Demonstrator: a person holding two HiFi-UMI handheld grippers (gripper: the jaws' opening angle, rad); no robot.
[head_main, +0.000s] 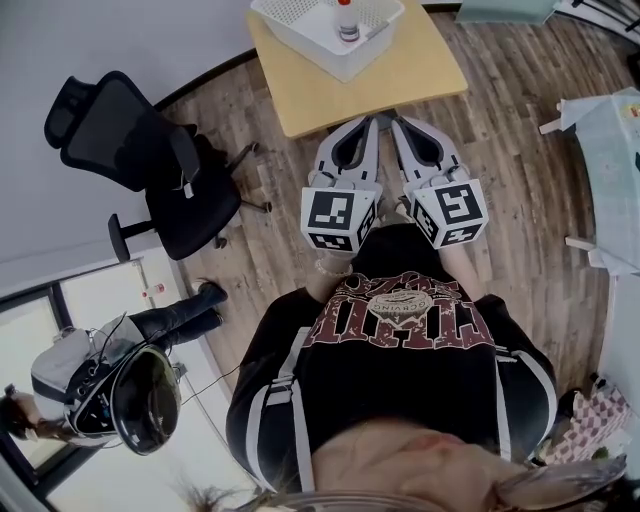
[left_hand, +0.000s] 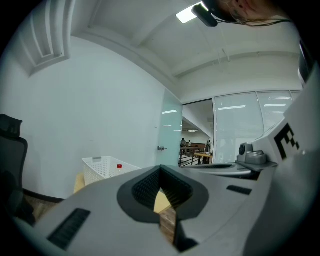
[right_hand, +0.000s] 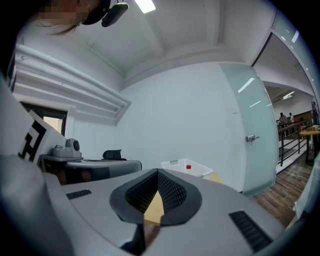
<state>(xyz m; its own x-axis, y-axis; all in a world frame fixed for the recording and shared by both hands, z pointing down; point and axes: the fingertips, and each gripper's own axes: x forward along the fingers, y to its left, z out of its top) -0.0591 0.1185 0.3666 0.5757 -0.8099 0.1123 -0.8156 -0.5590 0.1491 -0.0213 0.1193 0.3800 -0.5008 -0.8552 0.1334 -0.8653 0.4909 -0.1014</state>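
Wood floor (head_main: 520, 150), white wall (head_main: 100, 40), black chair (head_main: 195, 205)

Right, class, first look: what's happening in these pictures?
A person holds the left tongs and the right tongs side by side near the chest, both shut with nothing in them. They point towards a small wooden table, where a white basket holds a red-capped bottle. Neither pair touches anything.

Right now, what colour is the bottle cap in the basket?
Red; the cap shows best in the right gripper view.
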